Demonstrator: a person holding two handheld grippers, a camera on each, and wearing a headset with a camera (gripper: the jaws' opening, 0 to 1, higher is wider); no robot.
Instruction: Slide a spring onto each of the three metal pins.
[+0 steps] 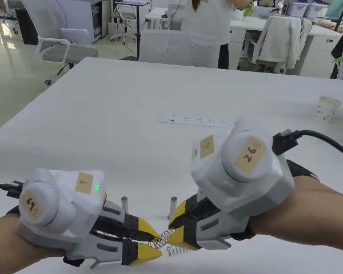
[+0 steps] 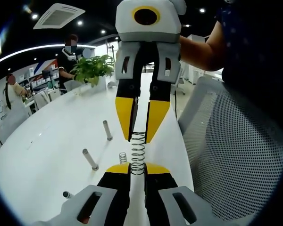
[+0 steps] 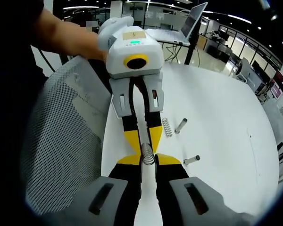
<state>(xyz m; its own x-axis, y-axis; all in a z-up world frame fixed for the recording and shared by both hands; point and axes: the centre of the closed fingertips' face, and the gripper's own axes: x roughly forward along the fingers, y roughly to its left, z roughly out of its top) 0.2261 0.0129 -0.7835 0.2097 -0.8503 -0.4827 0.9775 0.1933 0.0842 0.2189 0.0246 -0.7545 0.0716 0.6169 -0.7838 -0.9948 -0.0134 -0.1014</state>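
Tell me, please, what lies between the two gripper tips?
A spring spans the gap, one end in the left gripper, the other in the right gripper; the left gripper view shows this most clearly.

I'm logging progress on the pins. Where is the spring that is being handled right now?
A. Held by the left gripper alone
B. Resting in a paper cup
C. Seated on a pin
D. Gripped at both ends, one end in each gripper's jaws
D: in the left gripper view the spring stretches from the left gripper to the right gripper, with each set of jaws closed on one end, above the table and off the bare pin.
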